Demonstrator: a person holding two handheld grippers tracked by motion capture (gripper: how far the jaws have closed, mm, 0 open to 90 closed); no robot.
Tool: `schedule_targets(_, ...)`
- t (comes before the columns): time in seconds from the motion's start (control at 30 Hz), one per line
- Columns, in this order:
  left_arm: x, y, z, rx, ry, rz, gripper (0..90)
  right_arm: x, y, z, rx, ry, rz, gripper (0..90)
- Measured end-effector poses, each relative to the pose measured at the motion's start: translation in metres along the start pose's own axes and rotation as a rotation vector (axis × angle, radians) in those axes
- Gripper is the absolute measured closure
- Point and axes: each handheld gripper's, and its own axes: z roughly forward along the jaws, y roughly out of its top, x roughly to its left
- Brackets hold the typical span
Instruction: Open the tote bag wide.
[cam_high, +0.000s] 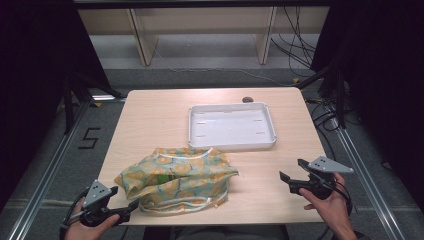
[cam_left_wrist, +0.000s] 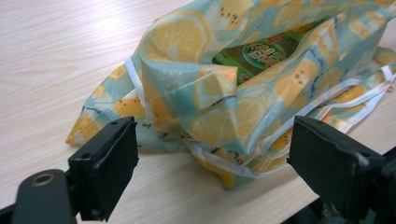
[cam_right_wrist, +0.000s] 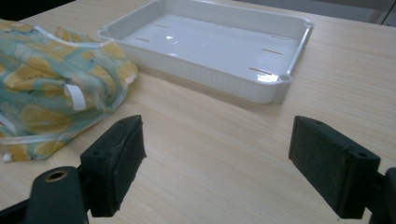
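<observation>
Your left hand-held gripper (cam_high: 131, 206) sits at the near left corner of the bench (cam_high: 150, 115), jaws wide apart with nothing between them, aimed at the lemon-print bag (cam_high: 177, 179) just beyond its tips. Your right hand-held gripper (cam_high: 290, 176) hangs over bare wood at the near right, jaws also spread and empty, well apart from the bag. The bag lies crumpled on its side near the front edge, with the white tray (cam_high: 272, 125) empty behind it toward the far right.

Expect the bag to handle as thin, soft, slightly slick cloth: it will likely fold and slide rather than hold any shape, and whatever is inside will shift as you lift. The white tape handles (cam_left_wrist: 327, 100) trailing along the near side look like the surest place to pinch; the bunched rim at the mouth (cam_left_wrist: 205, 88) is the other option.

Through the open mouth you can see a green package (cam_left_wrist: 261, 53) with a round label; its lettering is too blurred to read. A small white tag (cam_right_wrist: 74, 96) on the cloth shows no legible writing.
</observation>
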Motion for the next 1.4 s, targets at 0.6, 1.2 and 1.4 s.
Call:
schedule_targets(0.6,-0.001,0.000,0.001,0.002,-0.004,0.015,15.1,0.008,0.001,0.011,0.010,0.099,-0.053,16.7)
schedule_targets(1.2,-0.001,0.000,0.003,-0.004,-0.013,0.007,15.1,0.028,0.017,0.039,0.054,0.199,-0.154,19.9)
schedule_targets(1.4,-0.001,0.000,0.003,-0.004,-0.006,0.008,15.1,0.039,0.025,0.057,0.062,0.245,-0.225,25.5)
